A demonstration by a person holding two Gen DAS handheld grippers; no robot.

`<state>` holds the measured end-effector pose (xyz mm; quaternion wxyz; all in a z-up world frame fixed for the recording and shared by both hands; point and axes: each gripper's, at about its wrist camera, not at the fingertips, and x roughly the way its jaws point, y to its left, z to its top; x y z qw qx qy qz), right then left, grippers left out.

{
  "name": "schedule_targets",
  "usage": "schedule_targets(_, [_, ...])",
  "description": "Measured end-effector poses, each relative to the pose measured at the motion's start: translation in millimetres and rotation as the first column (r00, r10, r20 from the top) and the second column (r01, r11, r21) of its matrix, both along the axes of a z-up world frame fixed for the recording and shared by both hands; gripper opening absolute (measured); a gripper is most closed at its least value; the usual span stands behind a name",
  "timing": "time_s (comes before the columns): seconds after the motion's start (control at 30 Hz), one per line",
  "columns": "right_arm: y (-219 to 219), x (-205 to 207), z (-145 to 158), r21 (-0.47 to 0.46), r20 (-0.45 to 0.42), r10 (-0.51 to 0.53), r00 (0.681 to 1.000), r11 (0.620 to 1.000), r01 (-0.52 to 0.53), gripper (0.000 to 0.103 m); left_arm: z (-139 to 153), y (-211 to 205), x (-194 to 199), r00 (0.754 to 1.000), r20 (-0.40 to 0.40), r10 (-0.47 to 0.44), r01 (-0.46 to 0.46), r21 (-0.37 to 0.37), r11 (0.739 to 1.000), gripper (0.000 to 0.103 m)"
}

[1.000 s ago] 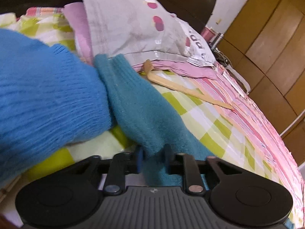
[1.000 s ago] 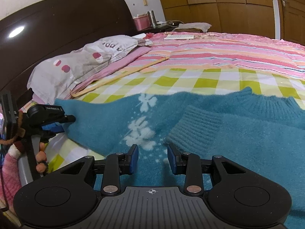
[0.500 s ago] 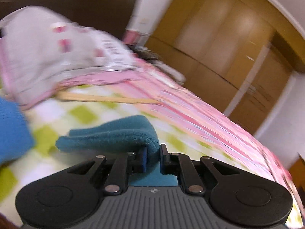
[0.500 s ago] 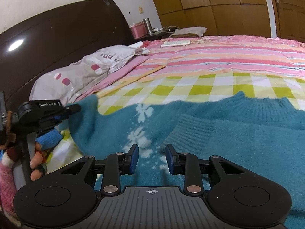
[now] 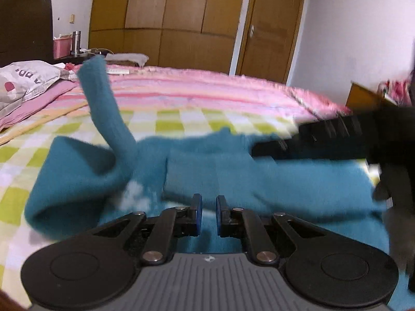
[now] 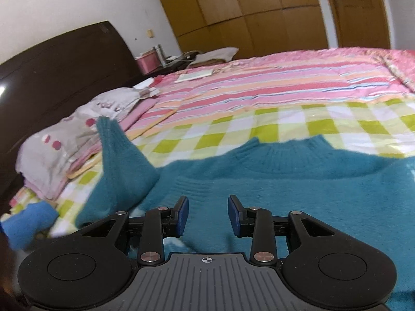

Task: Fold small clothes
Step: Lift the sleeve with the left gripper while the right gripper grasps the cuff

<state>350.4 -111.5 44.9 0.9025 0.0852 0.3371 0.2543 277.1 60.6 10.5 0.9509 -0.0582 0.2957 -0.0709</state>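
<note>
A teal sweater (image 6: 311, 194) lies flat on the checked bedspread (image 6: 311, 124), collar at the far side. Its left sleeve (image 5: 103, 108) is up in the air, cuff uppermost, and it also rises at the left of the right wrist view (image 6: 114, 160). My left gripper (image 5: 207, 207) is shut low over the sweater's body (image 5: 285, 181). Teal fabric fills the narrow gap between its pads, though the picture is blurred. My right gripper (image 6: 207, 215) hovers over the sweater below the collar. Its jaws are opening and nothing is between them. Its black body (image 5: 337, 137) shows at the right of the left wrist view.
A grey spotted pillow (image 6: 77, 134) and a pale wooden hanger (image 6: 83, 171) lie at the left by the dark headboard (image 6: 52, 64). A bright blue knit (image 6: 28, 223) sits at the near left. Wooden wardrobes (image 5: 168, 26) stand beyond the bed.
My left gripper swung right across the bed and rolled, carrying the sleeve off the bedspread and over the sweater's body. My right gripper moved a little up the sweater toward the collar.
</note>
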Motion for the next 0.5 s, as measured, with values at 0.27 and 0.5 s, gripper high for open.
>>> schedule_targets(0.27, [80.9, 24.4, 13.3, 0.000, -0.020, 0.204, 0.979, 0.979, -0.204, 0.040, 4.6, 23.0, -23.8, 0.995, -0.011, 0.103, -0.103, -0.035, 0.994, 0.017])
schedule_targets(0.5, [155.9, 38.6, 22.1, -0.122, -0.006, 0.310, 0.951, 0.943, -0.308, 0.049, 19.0, 69.7, -38.2, 0.964, 0.067, 0.256, -0.250, -0.088, 0.964, 0.017])
